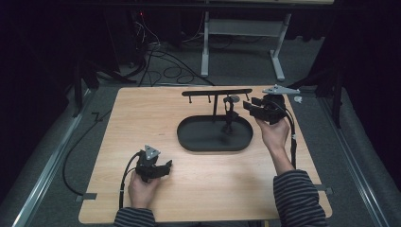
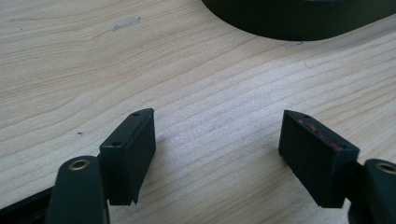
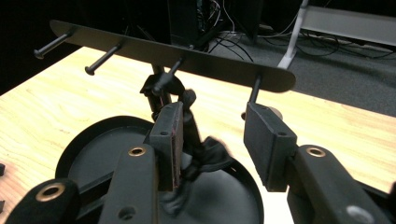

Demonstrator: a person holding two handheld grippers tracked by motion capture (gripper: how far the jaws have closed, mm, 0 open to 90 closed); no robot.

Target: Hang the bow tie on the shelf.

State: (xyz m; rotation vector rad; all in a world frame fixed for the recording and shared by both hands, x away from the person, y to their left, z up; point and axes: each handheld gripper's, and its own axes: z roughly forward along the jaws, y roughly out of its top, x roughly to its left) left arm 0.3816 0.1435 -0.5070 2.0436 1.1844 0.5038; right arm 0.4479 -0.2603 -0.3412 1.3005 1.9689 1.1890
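Dark thing hanging from the rack (image 1: 217, 92) is hard to make out: a black strap or cord-like item (image 1: 230, 116), knotted at top on one of the rack's pegs, lower end draped into the tray (image 1: 189, 137). In the right gripper view the same dangling item (image 3: 198, 149) is partly covered by the gripper's near finger (image 3: 169, 140), its shape blurred at the bottom. Small pale object (image 1: 298, 99) at the desk's far right edge, beyond the tray, too small to identify. Room behind the desk is mostly black; cables on the floor (image 1: 161, 66) and a pale metal frame (image 1: 243, 28) show there.

Right hand (image 1: 273, 132) is raised to the right of the tray, sleeve striped, holding the right gripper (image 1: 250, 108) tilted toward the rack's post. Its fingers are spread apart, nothing clamped; the dangling item sits just beside or against the near finger, contact can't be confirmed. Left hand (image 1: 142, 187) rests low on the desk (image 1: 142, 123), nearer the person than the tray, to its left. Left gripper (image 1: 166, 166) points toward the tray, fingers (image 2: 128, 154) released and wide, bare wood between them.

Tray is a black oval dish at the desk's middle, rack post standing in it. Inside it, just the post base and the item's draped end. Tray rim (image 2: 289, 23) cut off at the top of the left gripper view.
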